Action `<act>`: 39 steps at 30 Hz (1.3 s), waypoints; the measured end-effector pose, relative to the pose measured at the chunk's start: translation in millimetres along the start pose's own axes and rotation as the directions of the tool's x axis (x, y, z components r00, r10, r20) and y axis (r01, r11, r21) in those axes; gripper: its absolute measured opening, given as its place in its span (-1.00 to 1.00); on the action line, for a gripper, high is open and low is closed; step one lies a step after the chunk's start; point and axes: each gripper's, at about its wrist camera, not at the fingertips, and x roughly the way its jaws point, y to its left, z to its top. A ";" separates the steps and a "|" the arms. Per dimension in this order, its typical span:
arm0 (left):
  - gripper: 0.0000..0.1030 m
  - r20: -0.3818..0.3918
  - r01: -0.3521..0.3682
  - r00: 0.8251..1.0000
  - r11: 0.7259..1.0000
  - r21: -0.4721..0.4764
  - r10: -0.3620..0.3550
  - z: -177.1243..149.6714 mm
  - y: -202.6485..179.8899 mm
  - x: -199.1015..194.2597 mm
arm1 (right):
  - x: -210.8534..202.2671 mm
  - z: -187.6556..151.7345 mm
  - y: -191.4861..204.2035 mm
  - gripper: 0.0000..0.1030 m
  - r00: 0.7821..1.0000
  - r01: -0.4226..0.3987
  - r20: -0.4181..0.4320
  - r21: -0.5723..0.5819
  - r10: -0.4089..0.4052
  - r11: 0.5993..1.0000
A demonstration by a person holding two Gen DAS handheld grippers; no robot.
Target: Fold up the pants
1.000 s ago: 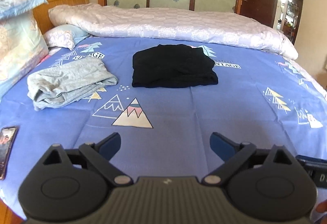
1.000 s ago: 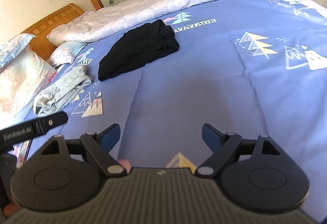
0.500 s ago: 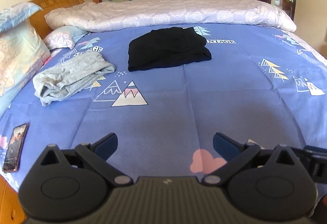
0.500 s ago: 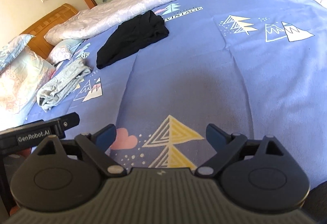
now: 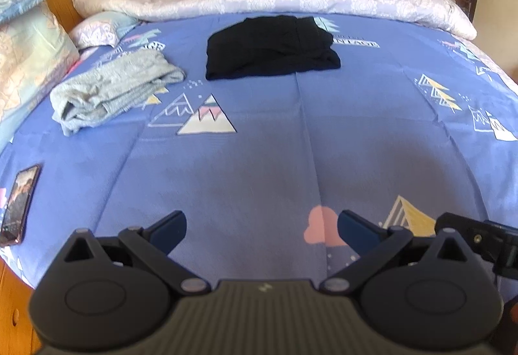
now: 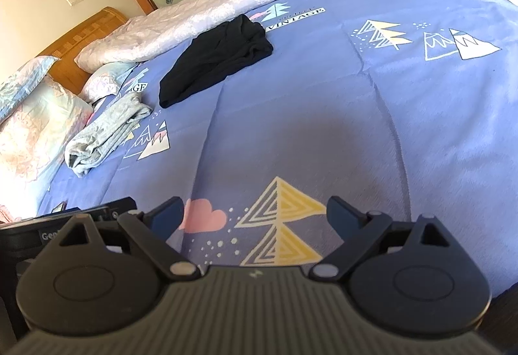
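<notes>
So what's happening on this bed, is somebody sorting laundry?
A person holds a two-finger gripper in each hand over a blue bedspread. The left gripper and right gripper are both open and hold nothing. Black pants lie folded farther up the bed, apart from a folded grey garment. A phone lies near the bed's edge.

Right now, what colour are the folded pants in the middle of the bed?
Black pants, clearest in the left wrist view.
</notes>
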 end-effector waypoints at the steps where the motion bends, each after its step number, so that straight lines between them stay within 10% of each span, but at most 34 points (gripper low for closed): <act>1: 1.00 -0.007 0.005 1.000 1.000 0.000 -0.005 -1.2 -0.6 1.2 | 0.2 -0.5 0.1 0.87 1.000 0.002 -0.003 0.000 -0.002 1.000; 29: 1.00 -0.066 0.003 0.998 1.000 -0.022 -0.005 -6.7 7.5 14.2 | 2.3 -2.6 -0.7 0.88 0.999 0.014 -0.038 0.012 -0.013 1.000; 39: 1.00 -0.039 -0.096 0.995 0.995 0.015 0.096 -8.2 8.6 18.4 | 3.8 -3.9 -4.5 0.88 0.999 0.018 -0.050 0.022 -0.017 1.000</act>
